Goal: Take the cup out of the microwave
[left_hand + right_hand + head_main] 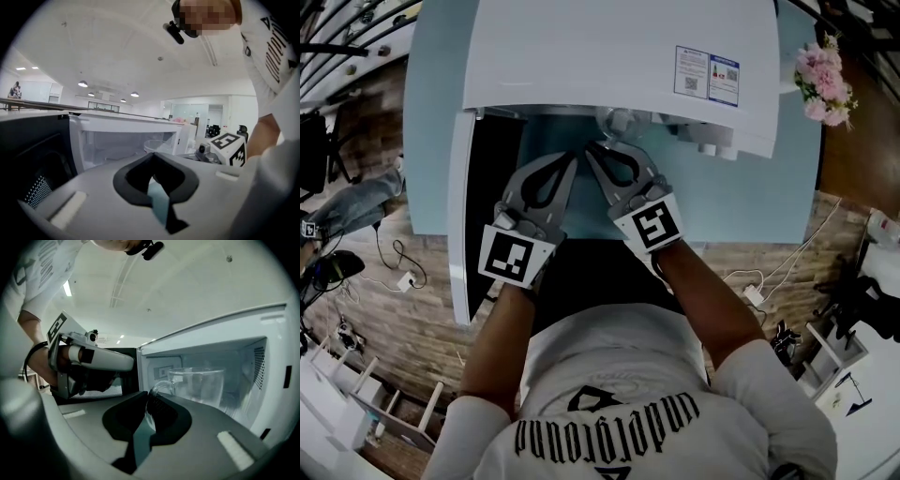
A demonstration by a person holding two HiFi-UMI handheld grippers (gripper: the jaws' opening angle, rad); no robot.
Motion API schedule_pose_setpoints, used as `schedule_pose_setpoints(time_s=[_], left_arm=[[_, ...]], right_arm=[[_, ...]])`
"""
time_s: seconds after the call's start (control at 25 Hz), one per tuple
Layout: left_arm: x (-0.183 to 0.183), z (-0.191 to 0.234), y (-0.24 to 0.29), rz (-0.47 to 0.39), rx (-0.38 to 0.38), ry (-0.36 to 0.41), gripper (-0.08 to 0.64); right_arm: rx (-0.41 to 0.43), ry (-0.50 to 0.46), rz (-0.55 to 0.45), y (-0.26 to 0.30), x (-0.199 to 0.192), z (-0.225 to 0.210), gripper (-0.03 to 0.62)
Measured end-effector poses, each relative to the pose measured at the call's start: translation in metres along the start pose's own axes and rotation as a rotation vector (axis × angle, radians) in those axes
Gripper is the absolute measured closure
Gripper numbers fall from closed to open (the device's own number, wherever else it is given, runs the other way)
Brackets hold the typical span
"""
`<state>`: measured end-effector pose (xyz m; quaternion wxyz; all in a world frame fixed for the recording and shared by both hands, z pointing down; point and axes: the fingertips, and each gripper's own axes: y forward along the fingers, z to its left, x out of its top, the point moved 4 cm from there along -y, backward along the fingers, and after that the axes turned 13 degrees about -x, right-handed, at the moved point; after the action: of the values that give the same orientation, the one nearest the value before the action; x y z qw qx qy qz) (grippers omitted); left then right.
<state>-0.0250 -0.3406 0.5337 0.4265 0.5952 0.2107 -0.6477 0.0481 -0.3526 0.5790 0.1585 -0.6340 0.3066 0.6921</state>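
The pale blue tabletop [750, 197] carries a white microwave [619, 47], and everything else is placed from that. Its door [461, 216] hangs open on the left side. The person's white shirt [609, 366], in front of the microwave, bears dark lettering that looks like "underground", seen upside down from the head view. On top of the microwave, towards its right front corner, sits a blue and white label [707, 75] with a square code; its print is too small to read.

Both tongs reach into the microwave's opening. The left tongs [570, 161] have their tips together with nothing between them. The right tongs [600, 150], just beside them, are clamped on the handle of the cup [199, 385]. This clear glass cup is just inside the microwave's mouth, upright with its long axis vertical and its rim up. Its handle points out of the opening, angled towards the door side.
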Motion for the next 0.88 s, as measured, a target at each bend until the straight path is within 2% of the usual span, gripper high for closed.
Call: schedule_pose_setpoints(time_s=[0.4,0.52,0.64,0.8,0.88], left_arm=[[0.028,-0.034,-0.017,-0.038,0.001,0.056,0.511],[0.042,-0.04,-0.026,-0.059,0.001,0.108,0.511],[0.067,-0.053,-0.035,-0.084,-0.012,0.124,0.511],[0.088,-0.059,-0.036,-0.099,-0.032,0.155,0.511],[0.096,-0.074,-0.041,-0.087,-0.065,0.155,0.511]], right_arm=[[0.051,0.002,-0.01,-0.049,0.02,0.029,0.569],[0.067,-0.014,-0.031,-0.064,0.041,0.033,0.569],[0.07,-0.057,-0.037,-0.08,0.067,0.034,0.569],[0.036,0.003,-0.096,-0.088,0.095,0.018,0.569],[0.037,0.002,-0.093,-0.101,0.113,0.018,0.569]])
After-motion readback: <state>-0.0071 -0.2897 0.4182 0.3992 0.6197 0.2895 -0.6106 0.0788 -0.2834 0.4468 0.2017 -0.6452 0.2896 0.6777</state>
